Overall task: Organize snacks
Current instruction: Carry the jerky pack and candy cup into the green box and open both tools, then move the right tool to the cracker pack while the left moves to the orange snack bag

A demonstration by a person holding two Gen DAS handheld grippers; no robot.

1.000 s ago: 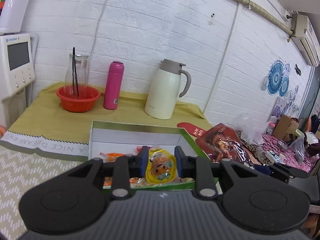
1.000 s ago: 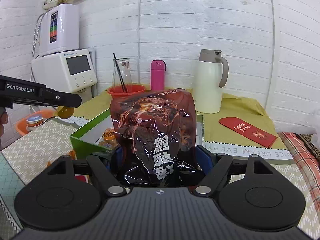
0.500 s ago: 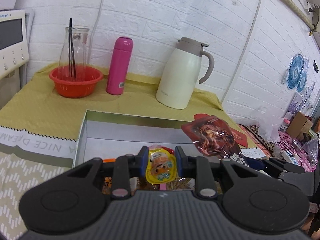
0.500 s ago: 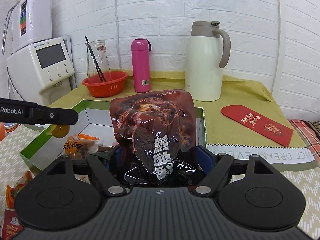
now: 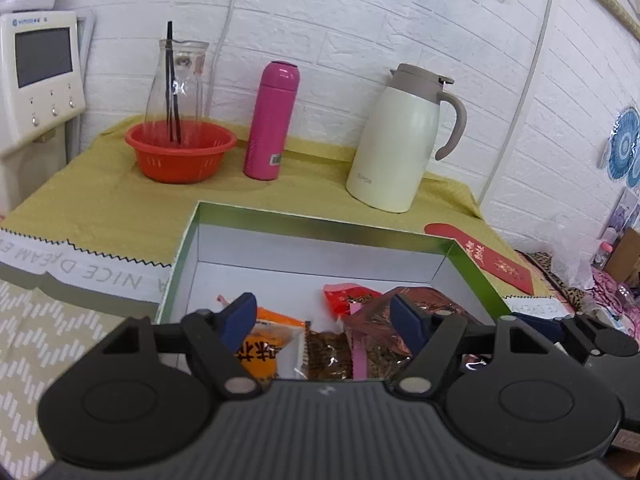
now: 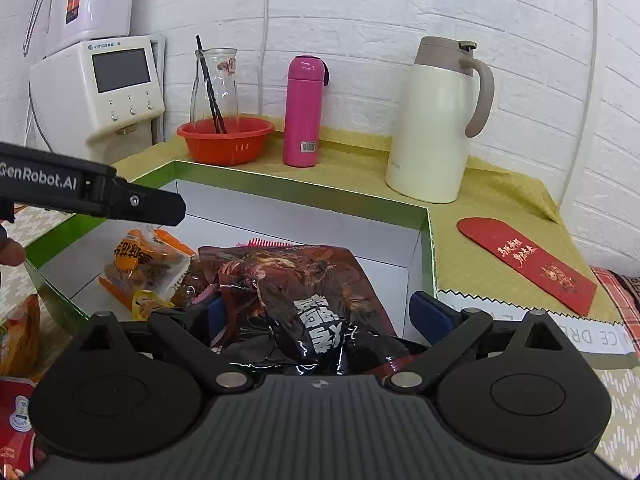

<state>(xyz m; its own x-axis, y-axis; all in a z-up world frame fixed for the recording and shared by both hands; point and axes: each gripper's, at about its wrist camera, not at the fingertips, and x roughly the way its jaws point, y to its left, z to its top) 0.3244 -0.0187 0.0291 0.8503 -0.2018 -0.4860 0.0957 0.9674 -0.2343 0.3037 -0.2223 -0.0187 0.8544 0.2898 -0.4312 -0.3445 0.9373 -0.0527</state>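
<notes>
A green-rimmed white box holds several snack packs. My left gripper is open and empty above the box's near edge, over an orange pack and a brown pack. My right gripper is open; the large dark red snack bag lies flat in the box between its spread fingers, free of them. The bag also shows in the left wrist view. A small yellow snack packet lies by the orange pack. The left gripper's arm crosses the right wrist view.
Behind the box on a yellow cloth stand an orange basin with a glass jar, a pink flask and a cream jug. A red envelope lies to the right. More snack packs lie at the left outside the box.
Both grippers opened. The small yellow packet dropped from the left gripper into the box, and the dark red bag fell flat into the box from the right gripper.
</notes>
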